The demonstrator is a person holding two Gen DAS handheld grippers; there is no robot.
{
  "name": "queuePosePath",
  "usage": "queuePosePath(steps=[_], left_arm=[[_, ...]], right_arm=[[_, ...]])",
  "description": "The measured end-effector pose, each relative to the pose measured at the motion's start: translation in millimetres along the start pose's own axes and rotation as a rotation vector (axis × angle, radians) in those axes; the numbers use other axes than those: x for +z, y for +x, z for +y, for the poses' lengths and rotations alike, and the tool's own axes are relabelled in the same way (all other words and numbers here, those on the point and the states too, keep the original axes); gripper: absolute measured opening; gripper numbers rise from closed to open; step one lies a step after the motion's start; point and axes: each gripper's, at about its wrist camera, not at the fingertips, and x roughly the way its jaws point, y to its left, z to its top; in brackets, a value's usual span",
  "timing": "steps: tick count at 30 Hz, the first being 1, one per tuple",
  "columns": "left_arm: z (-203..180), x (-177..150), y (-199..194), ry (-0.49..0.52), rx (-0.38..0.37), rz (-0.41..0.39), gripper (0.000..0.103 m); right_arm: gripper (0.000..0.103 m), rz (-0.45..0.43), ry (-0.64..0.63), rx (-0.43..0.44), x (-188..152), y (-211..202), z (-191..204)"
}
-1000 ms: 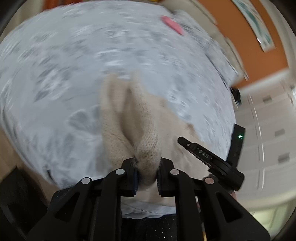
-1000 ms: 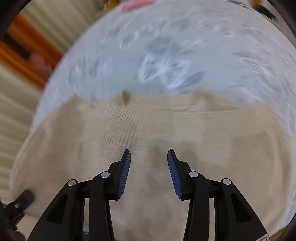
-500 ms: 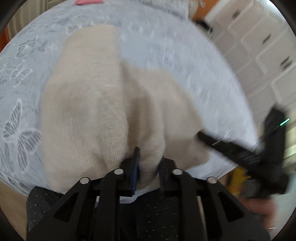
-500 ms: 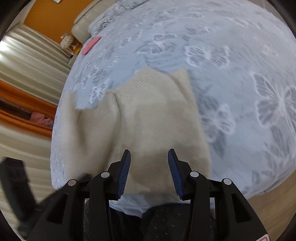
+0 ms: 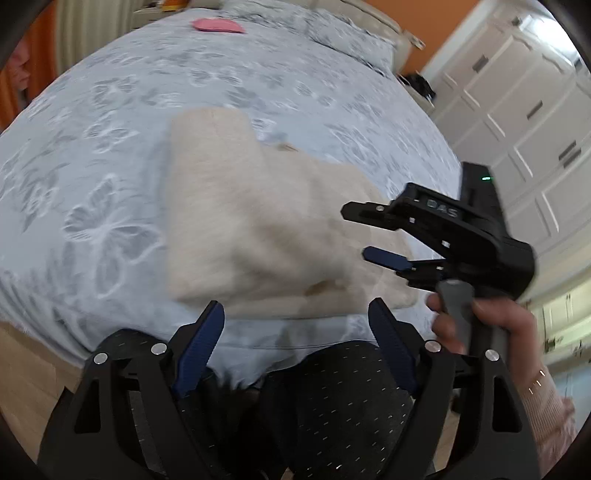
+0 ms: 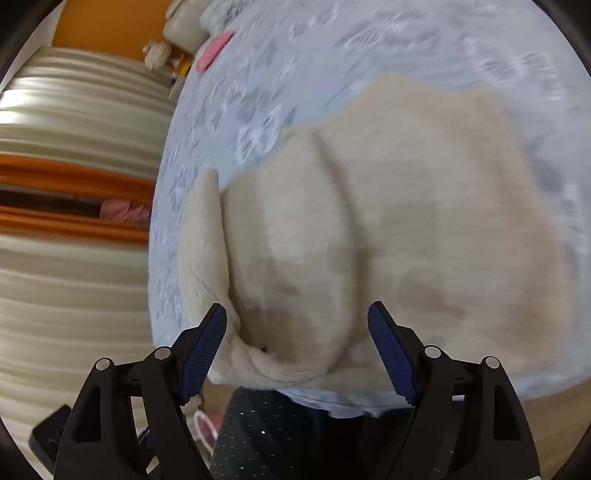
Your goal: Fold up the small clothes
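A bed point(image 5: 110, 122) with a pale blue butterfly-print cover fills the room's middle — white cabinets point(image 5: 517, 110) stand beside it, and a pink item point(image 5: 218, 25) lies at its far end. The folded beige sweater point(image 5: 258, 229) lies on the bed's near edge, just ahead of both tongs. The left tongs point(image 5: 295, 325) and right tongs point(image 6: 297, 328) are spread wide, gripping nothing.

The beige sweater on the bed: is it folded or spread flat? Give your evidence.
Folded. The beige sweater lies doubled on the bedspread: a raised layer overlaps the lower one, with a rounded fold edge in the right wrist view.
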Motion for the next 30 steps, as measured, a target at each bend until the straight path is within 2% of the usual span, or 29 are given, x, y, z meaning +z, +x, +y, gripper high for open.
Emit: queuePosePath(steps=[5,8,12,15,16,18,19,20,21,22,23,25,27,28,29,30], left_arm=[[48.9,-6.4,-24.0,-0.107,0.033,-0.038,0.078],[70.0,-4.2,-30.3,-0.151,0.047,-0.059,0.078],[89.7,8.7,-39.8,-0.206,0.036,-0.085,0.078],[94.8,11.5,-49.0,-0.209,0.018,-0.118,0.078],[95.2,11.4,-49.5,-0.210,0.013,-0.119,0.078],[96.8,9.1,-48.7,-0.211,0.007,-0.112,0.078],[97.0,7.9,-48.9,-0.212,0.009,-0.107,0.078],[96.7,6.3,-49.0,-0.211,0.007,-0.103,0.078],[96.9,5.1,-49.6,-0.212,0.008,-0.101,0.078],[97.3,3.4,-51.0,-0.214,0.007,-0.096,0.078],[98.8,2.3,-52.0,-0.215,0.006,-0.094,0.078],[102.9,-1.1,-55.0,-0.217,0.007,-0.095,0.078],[106.3,-4.5,-53.4,-0.214,0.009,-0.084,0.078],[107.1,-6.2,-49.8,-0.212,0.011,-0.071,0.078],[106.4,-7.8,-44.7,-0.209,0.007,-0.055,0.078],[104.2,-8.8,-37.6,-0.205,0.007,-0.034,0.078]], right_arm=[[0.077,-0.009,0.011,-0.016,-1.2,4.6,10.3],[0.077,-0.002,-0.017,-0.080,-1.9,5.8,20.0],[0.077,-0.063,-0.186,-0.147,-0.6,-7.6,62.9],[0.080,-0.010,-0.320,-0.158,4.0,8.1,103.2],[0.084,0.033,-0.349,-0.161,6.0,22.4,113.4],[0.083,0.119,-0.359,-0.139,8.9,53.7,119.1],[0.065,0.140,-0.350,-0.134,8.3,64.2,117.6],[0.011,0.170,-0.331,-0.134,8.0,73.8,115.4],[0.014,0.170,-0.297,-0.124,8.3,73.1,112.9],[0.013,0.079,-0.279,-0.044,5.6,47.7,114.5],[0.012,0.030,-0.302,-0.017,0.4,29.8,118.1],[0.012,-0.092,-0.386,-0.093,-17.3,-21.2,116.3],[0.015,-0.127,-0.387,-0.174,-24.7,-39.3,94.0],[0.022,-0.106,-0.340,-0.229,-25.9,-36.5,64.1],[0.024,-0.082,-0.318,-0.272,-25.8,-29.2,47.9],[0.026,-0.036,-0.289,-0.356,-27.0,-15.5,23.8]])
